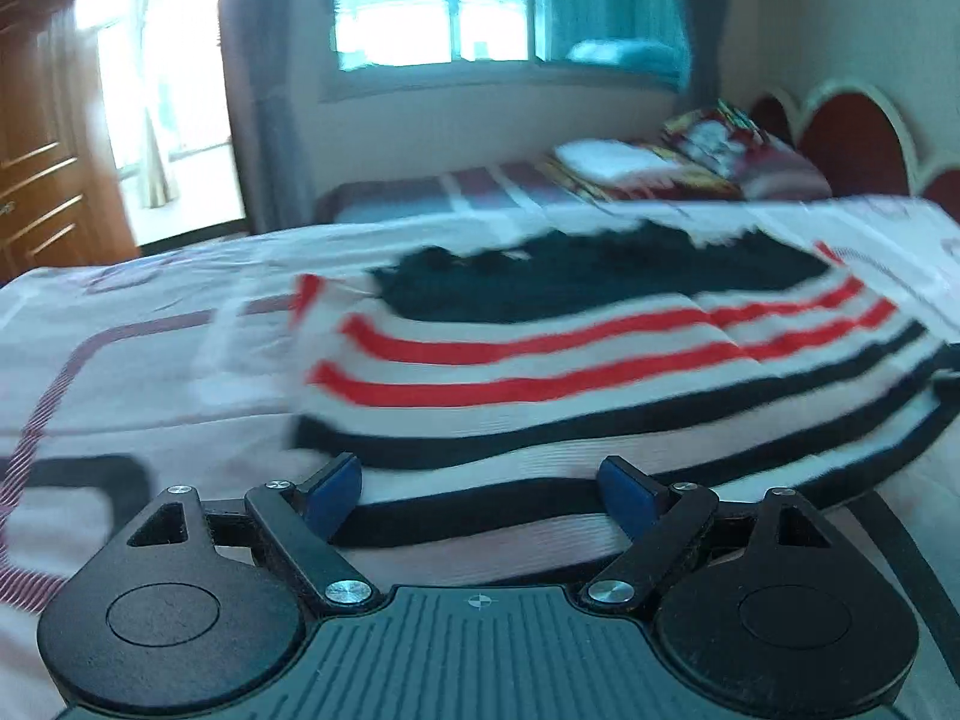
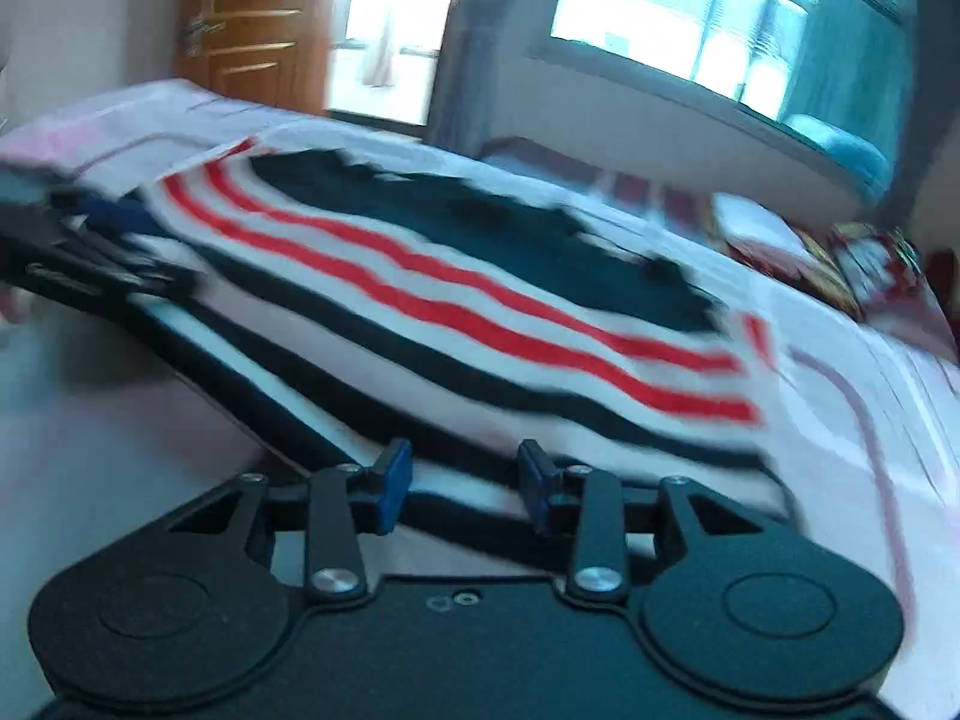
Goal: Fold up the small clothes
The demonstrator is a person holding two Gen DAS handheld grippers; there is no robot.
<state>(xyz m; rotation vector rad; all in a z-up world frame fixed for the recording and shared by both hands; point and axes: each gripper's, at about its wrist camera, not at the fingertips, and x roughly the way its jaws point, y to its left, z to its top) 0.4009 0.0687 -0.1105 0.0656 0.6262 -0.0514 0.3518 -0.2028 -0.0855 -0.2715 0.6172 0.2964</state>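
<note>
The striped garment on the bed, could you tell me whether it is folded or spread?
Spread: the striped garment lies flat across the bed, stripes running unbroken; no fold shows.

Daylight via window [image 1: 432,6], blown out w/ glare; both views motion-blurred, esp. striped garment [image 2: 456,312]; fisheye edges bent, corners dark.

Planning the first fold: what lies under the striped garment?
The striped garment lies flat on a patterned bedsheet, which shows around it. The sheet directly beneath is covered, so anything hidden there cannot be seen.
</note>
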